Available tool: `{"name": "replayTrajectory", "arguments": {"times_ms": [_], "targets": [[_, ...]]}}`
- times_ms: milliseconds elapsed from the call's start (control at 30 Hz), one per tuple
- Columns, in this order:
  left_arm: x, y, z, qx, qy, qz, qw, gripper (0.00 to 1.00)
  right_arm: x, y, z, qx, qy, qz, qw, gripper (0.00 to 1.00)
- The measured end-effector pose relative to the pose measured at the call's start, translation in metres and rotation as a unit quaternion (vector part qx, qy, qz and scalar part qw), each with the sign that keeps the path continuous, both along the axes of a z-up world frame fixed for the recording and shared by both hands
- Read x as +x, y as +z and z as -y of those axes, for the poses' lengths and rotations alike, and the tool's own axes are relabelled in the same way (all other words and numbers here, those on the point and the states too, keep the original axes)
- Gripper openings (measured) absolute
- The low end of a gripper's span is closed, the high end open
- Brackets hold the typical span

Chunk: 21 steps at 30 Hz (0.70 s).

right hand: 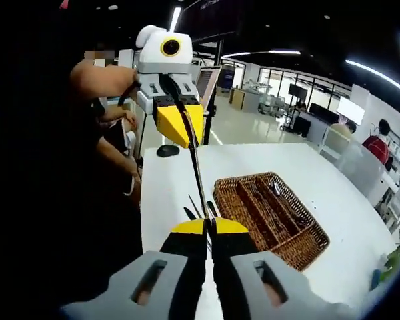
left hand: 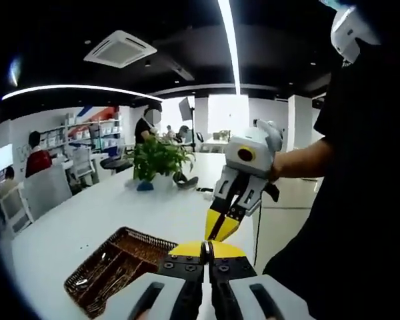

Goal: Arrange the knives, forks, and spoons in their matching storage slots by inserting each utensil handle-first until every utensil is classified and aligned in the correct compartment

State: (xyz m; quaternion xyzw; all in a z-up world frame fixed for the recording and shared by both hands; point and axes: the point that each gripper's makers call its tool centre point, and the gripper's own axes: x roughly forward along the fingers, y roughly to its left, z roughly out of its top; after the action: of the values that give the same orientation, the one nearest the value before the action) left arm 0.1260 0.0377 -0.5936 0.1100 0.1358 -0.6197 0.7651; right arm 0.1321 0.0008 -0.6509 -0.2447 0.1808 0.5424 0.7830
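Observation:
A dark fork (right hand: 195, 170) hangs in the air between my two grippers, above the white table (right hand: 360, 220). In the right gripper view its tines (right hand: 199, 210) fan out just above my right gripper (right hand: 209, 228), whose yellow-tipped jaws are shut on it. The handle runs up into my left gripper (right hand: 179, 127), which is shut on that end. In the left gripper view, my left gripper (left hand: 204, 249) is shut, facing the right gripper (left hand: 221, 227) a short way off. A brown wicker utensil basket (right hand: 300, 243) with long compartments lies on the table; several metal utensils rest in the basket (left hand: 87, 273).
A potted green plant (left hand: 157, 159) stands farther along the table (left hand: 87, 220). The person's dark sleeve and body (left hand: 360, 200) are close on one side, beyond the table's edge. Chairs (left hand: 43, 190) and seated people line the far side.

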Motion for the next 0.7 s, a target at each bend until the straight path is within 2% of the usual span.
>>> {"name": "replayTrajectory", "arguments": {"times_ms": [200, 267, 367, 500, 600, 700], "targets": [[0.012, 0.001, -0.005, -0.004, 0.036, 0.009, 0.9993, 0.07, 0.001, 0.000, -0.002, -0.015, 0.008, 0.004, 0.9999, 0.00], [0.012, 0.000, -0.009, 0.000, 0.037, -0.001, 0.9993, 0.09, 0.004, 0.003, -0.001, -0.018, 0.004, 0.005, 0.9998, 0.00], [0.012, 0.002, -0.015, -0.010, 0.042, -0.002, 0.9991, 0.20, 0.008, 0.011, 0.004, -0.022, 0.001, 0.008, 0.9997, 0.00], [0.017, -0.003, -0.025, -0.003, 0.061, 0.002, 0.9982, 0.27, 0.013, 0.017, 0.009, -0.024, -0.004, 0.009, 0.9997, 0.00], [0.025, -0.006, -0.037, -0.001, 0.092, 0.007, 0.9957, 0.38, 0.015, 0.017, 0.013, -0.038, -0.002, 0.002, 0.9993, 0.00], [0.031, -0.004, -0.045, -0.009, 0.118, 0.009, 0.9930, 0.60, 0.016, 0.019, 0.014, -0.042, -0.001, 0.001, 0.9991, 0.00]]}}
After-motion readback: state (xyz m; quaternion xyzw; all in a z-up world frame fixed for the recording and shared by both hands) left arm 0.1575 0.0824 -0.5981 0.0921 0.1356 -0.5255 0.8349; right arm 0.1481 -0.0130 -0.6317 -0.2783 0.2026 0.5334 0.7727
